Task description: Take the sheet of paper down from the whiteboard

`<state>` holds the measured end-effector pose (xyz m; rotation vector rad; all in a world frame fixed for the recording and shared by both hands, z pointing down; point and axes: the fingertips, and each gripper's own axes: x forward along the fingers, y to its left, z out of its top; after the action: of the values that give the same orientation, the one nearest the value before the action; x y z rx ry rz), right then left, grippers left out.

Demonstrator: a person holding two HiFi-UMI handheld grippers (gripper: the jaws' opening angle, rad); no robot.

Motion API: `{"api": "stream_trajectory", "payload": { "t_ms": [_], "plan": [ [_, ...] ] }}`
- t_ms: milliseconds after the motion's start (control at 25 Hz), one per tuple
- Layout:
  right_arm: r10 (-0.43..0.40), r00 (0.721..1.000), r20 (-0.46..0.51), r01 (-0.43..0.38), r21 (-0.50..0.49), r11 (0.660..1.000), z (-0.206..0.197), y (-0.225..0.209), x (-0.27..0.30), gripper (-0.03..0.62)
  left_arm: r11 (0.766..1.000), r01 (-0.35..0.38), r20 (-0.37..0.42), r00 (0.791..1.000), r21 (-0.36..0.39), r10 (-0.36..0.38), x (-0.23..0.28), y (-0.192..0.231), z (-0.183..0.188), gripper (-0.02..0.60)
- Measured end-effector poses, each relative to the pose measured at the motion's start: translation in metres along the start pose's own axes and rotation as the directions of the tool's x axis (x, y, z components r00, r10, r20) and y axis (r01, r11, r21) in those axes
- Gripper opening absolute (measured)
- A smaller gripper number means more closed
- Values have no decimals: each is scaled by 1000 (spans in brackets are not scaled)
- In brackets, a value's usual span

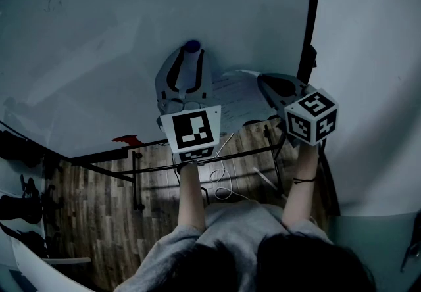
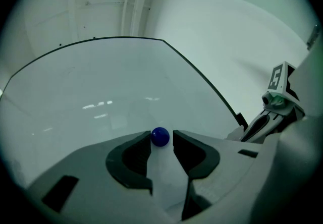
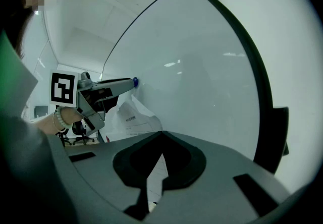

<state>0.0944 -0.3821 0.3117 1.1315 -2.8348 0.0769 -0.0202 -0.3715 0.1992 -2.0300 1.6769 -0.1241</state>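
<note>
The whiteboard (image 1: 131, 21) fills the top of the head view. A white printed sheet of paper (image 1: 238, 95) hangs crumpled against its lower edge. My left gripper (image 1: 191, 54) points at the board, shut on a small round blue magnet (image 1: 191, 46), which also shows between its tips in the left gripper view (image 2: 160, 136). My right gripper (image 1: 261, 79) is to the right of it, shut on the paper's right edge. In the right gripper view the paper (image 3: 132, 117) runs from the shut jaws (image 3: 161, 134) toward the left gripper (image 3: 132, 82).
The board's black frame edge (image 1: 314, 8) runs along the right, with a white wall beyond. Below are the board's black stand bars (image 1: 197, 158), a wooden floor with a white cable (image 1: 223, 182), a red object (image 1: 127, 141) and black chairs (image 1: 20, 205) at the left.
</note>
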Motion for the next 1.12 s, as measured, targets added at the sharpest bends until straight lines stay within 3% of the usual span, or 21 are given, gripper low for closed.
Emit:
{"api": "stream_trajectory", "payload": {
  "t_ms": [200, 560, 1120],
  "plan": [
    [0, 1000, 4, 0, -2, 1000, 2, 3, -2, 0, 1000, 7, -10, 1000, -16, -8, -4, 1, -3, 121],
    [-28, 1000, 13, 28, 3, 1000, 1, 5, -12, 0, 994, 29, -49, 998, -109, -35, -21, 4, -16, 119],
    [-16, 1000, 16, 16, -3, 1000, -7, 27, -25, 0, 973, 20, -158, 986, -230, -58, -69, 5, -50, 9]
  ]
}}
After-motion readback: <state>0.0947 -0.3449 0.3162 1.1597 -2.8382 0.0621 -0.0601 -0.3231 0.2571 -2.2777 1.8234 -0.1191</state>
